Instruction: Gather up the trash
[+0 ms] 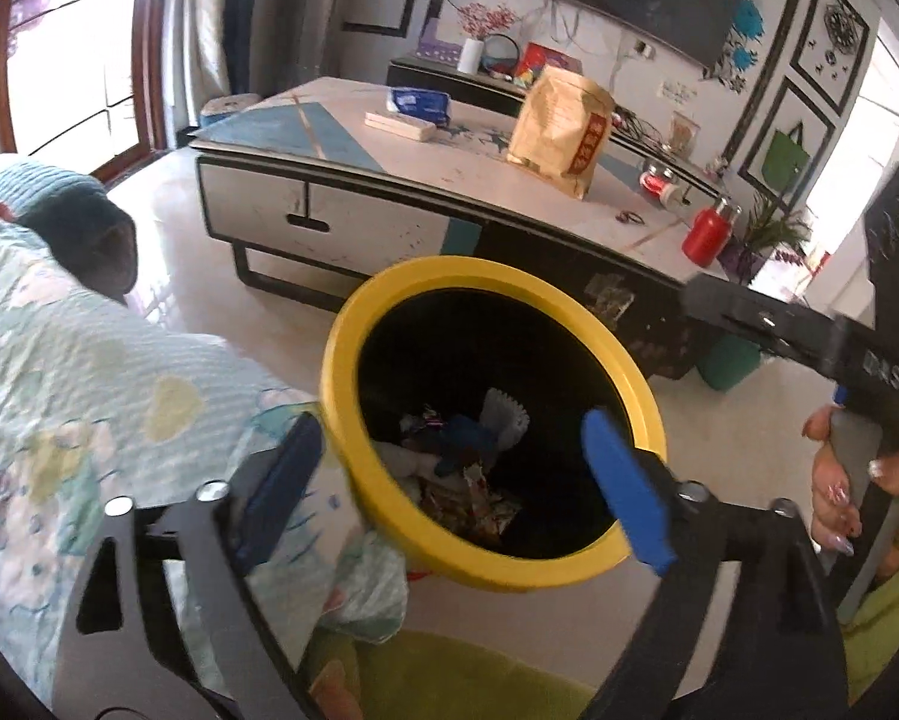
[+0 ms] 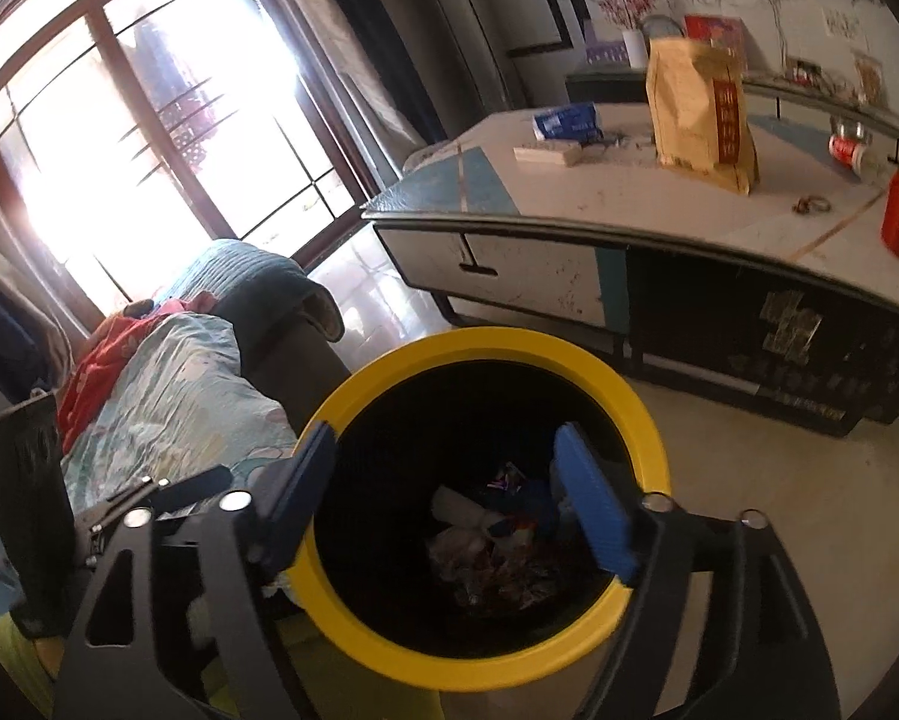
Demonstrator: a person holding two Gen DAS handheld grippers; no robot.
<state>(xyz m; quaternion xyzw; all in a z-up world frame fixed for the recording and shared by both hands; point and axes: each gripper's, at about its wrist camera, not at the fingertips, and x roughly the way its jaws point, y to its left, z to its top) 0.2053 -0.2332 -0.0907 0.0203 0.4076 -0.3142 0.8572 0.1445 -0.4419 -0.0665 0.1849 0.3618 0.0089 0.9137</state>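
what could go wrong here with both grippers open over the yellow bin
1. The left gripper has one of its fingers outside the yellow bin's rim, so lowering it could knock or tip the bin.
2. The two grippers hang close together and may collide.
3. The quilt touches the bin and could snag.

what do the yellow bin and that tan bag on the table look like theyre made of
Yellow bin: likely plastic; smooth, even-coloured moulded rim with a soft sheen, dark inside.
Tan bag: probably kraft paper, perhaps laminated; matte tan, creased panels, stands upright, red printed label.
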